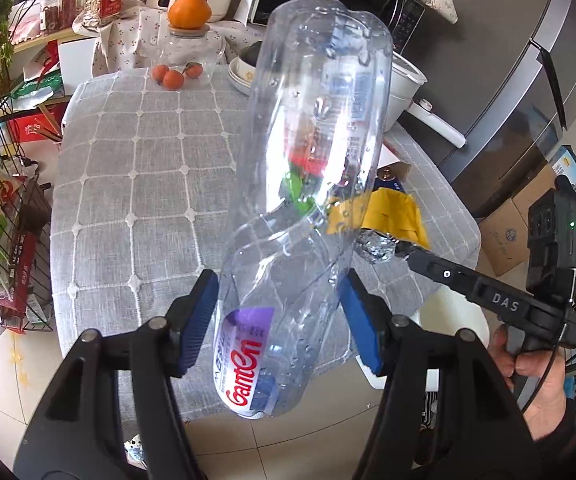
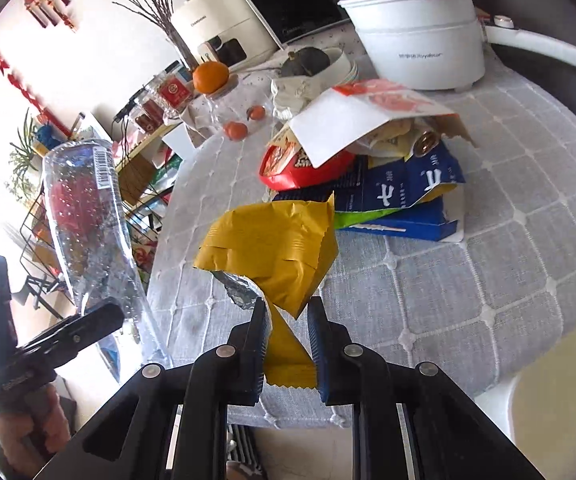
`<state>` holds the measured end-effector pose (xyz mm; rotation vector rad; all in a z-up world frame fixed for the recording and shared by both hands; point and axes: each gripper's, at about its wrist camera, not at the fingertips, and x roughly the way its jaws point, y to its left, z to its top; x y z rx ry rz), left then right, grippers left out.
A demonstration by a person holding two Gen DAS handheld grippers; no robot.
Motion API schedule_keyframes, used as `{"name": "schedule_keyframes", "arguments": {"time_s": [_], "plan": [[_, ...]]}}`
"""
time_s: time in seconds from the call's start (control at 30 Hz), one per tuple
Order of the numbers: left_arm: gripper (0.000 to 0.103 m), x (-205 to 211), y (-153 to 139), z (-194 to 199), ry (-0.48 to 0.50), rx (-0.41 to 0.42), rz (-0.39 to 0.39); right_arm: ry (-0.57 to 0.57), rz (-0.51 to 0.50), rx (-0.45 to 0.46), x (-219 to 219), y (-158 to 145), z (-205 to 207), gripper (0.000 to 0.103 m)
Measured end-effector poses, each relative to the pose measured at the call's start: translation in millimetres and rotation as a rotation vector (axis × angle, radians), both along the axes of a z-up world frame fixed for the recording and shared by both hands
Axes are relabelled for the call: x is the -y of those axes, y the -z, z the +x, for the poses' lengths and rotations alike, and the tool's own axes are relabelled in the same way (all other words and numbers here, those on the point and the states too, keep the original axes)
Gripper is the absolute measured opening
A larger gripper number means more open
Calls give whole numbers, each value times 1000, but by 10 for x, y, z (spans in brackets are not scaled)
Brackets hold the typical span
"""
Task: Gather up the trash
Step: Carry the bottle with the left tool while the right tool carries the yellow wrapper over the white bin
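A kitchen table [image 2: 487, 240] under a grey checked cloth, with appliances along its far edge. Largest to smallest: a clear bottle [image 1: 307, 184], held base-up above the near edge, neck down between the blue pads of the left gripper [image 1: 280, 320], which stands partly open yet clamped on it; a pile of wrappers and cartons [image 2: 367, 168] near the table's middle; a yellow wrapper [image 2: 272, 252], lifted just clear of the cloth, its lower tail pinched in the nearly closed right gripper [image 2: 288, 344].

Risks, as judged: the slick, crushed bottle may pivot or slip; the thin wrapper tail may tear or slide out.

Only the right wrist view shows the pile and the wrapper grip; only the left shows the bottle's clamped neck.
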<state>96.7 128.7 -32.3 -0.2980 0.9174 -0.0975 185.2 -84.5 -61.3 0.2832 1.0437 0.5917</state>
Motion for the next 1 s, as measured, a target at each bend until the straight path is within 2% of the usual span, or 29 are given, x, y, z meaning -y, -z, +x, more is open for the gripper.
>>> {"name": "schedule_keyframes", "arguments": {"time_s": [0.23, 0.43, 0.67, 0.83, 1.0], "plan": [[64, 541, -6, 80, 110, 7, -26, 112, -51, 28, 773, -303, -187, 20], [64, 1241, 19, 170, 245, 20, -72, 242, -95, -3, 1612, -314, -363, 20], [64, 2154, 180, 209, 427, 60, -117, 361, -135, -91, 2412, -114, -526, 20], [64, 2665, 385, 302, 495, 131, -120, 410, -168, -169, 2826, 150, -627, 20], [64, 2976, 795, 438, 506, 64, -109, 443, -231, -245, 3109, 399, -681, 20]]}}
